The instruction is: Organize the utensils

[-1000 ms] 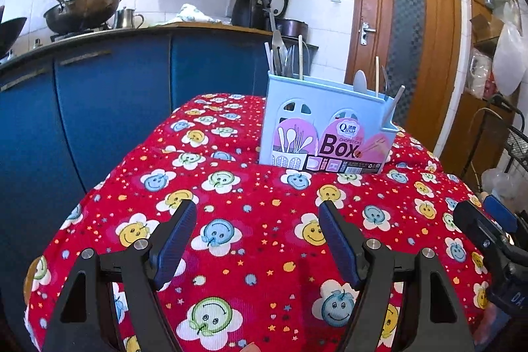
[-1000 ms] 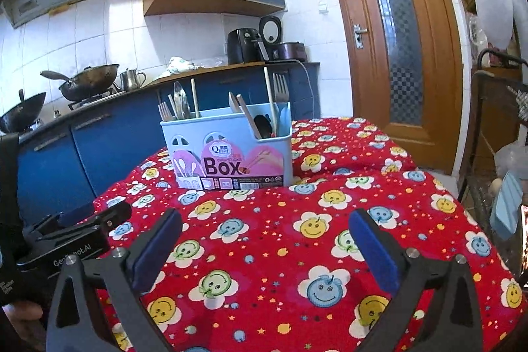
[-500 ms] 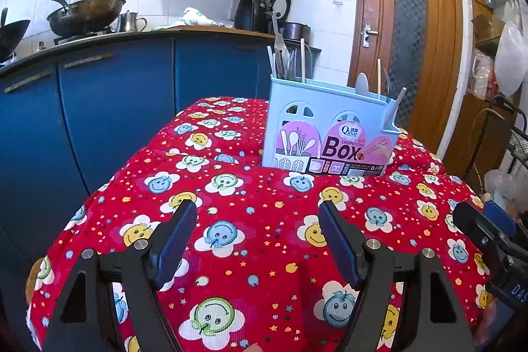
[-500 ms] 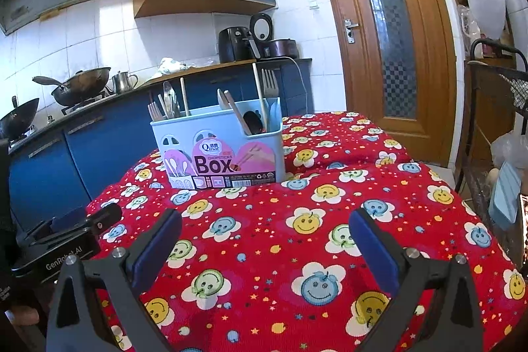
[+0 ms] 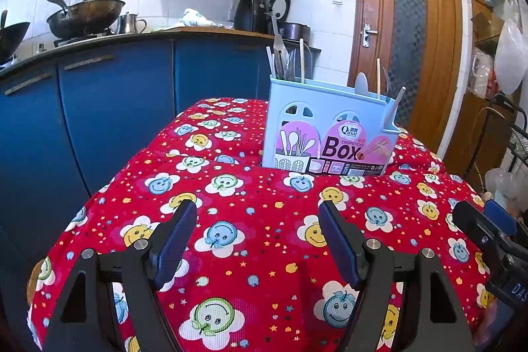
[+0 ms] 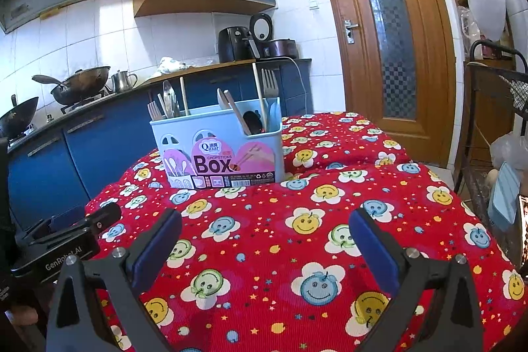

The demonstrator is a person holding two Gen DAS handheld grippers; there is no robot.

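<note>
Both sets of fingers wide, empty: left gripper [image 5: 257, 240], right gripper [image 6: 264, 246]. Utensil box [image 6: 219, 150] upright at 12 o'clock on the red-clothed surface [image 6: 264, 220], utensils [image 6: 264, 101] crammed inside, leaning. Risks: tipping the light box, snagging neighbouring handles.

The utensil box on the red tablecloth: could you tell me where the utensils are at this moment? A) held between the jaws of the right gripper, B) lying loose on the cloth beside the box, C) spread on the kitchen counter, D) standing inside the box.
D: the forks, spoons and chopsticks all stand in the utensil box, and both pairs of jaws are open and hold nothing.
</note>
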